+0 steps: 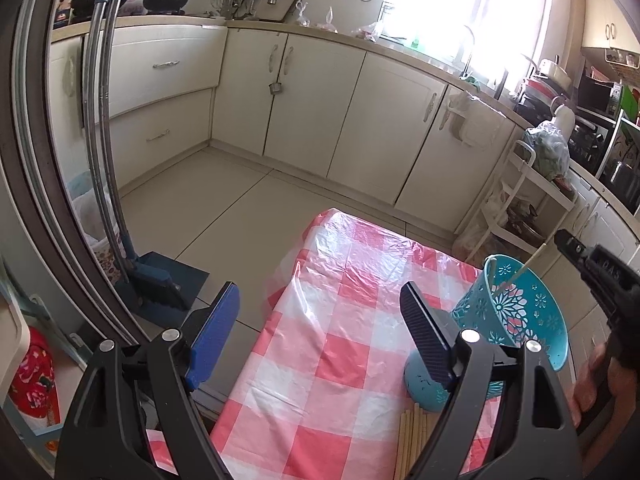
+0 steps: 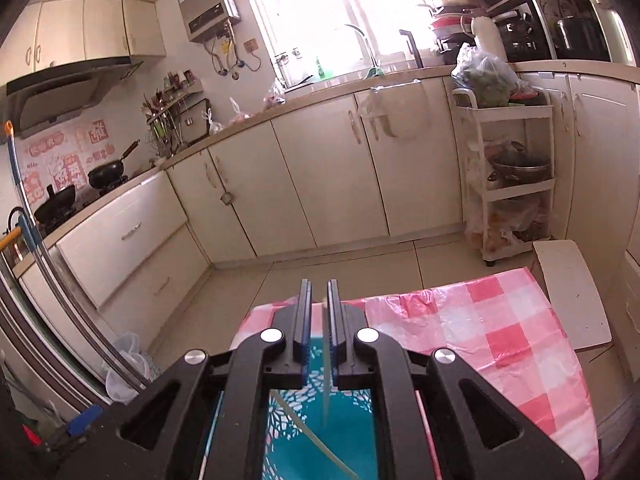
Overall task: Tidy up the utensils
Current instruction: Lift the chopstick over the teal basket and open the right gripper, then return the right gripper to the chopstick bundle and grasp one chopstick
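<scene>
Left gripper (image 1: 320, 332) fingers wide apart — empty, right gripper (image 2: 319, 300) fingers barely parted around chopstick (image 2: 326, 364).

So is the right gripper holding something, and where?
A chopstick sits between the right gripper's nearly closed jaws, near its upper end, with its lower end in the teal holder. Whether the pads actually pinch it cannot be told.

right gripper (image 2: 319, 300) above teal flower-patterned holder (image 2: 320, 420), jaws nearly closed with a narrow gap, a pale chopstick (image 2: 327, 380) between them. another pale stick (image 2: 316, 440) inside holder. pink checked tablecloth (image 2: 500, 340) beneath, cream cabinets (image 2: 320, 180) beyond.
</scene>
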`<state>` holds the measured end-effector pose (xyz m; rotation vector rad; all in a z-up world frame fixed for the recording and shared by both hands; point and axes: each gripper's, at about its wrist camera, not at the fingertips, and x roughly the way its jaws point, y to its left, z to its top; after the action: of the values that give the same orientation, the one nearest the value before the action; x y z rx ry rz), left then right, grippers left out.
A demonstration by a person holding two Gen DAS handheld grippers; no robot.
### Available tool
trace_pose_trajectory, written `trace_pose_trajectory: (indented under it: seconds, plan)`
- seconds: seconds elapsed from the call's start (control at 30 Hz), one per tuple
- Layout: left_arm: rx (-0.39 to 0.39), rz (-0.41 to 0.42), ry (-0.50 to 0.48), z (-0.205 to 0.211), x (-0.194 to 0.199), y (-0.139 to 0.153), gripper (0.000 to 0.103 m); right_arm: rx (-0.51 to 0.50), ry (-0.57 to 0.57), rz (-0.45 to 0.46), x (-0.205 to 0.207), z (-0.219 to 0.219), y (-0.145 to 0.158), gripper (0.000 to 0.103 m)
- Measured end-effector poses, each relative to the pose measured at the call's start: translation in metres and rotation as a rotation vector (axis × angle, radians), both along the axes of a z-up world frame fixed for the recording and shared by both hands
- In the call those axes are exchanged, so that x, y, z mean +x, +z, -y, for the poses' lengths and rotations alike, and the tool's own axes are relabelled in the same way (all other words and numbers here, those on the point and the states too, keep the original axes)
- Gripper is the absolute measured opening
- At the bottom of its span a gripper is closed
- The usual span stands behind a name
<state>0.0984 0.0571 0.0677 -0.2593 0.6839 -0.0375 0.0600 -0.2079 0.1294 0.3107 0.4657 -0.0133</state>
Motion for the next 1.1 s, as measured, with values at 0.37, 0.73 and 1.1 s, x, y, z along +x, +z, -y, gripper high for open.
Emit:
trace_pose_trajectory:
  seconds: [0.37,0.73,1.1]
  plan:
    - [-0.014,-0.011,0.004,-0.004,0.000,-0.002,0.080,-0.083,0.008,0.054,-0.060,-0.007,0.001,0.032]
    - [-0.021,-0.024,0.008,-0.006,0.000,-0.005,0.082,-0.166,0.031,0.057,-0.119,-0.029,-0.012,0.041]
    - [-0.005,-0.027,0.002,-0.006,-0.002,-0.006,0.082,-0.157,0.101,-0.062,-0.135,-0.055,-0.057,0.041]
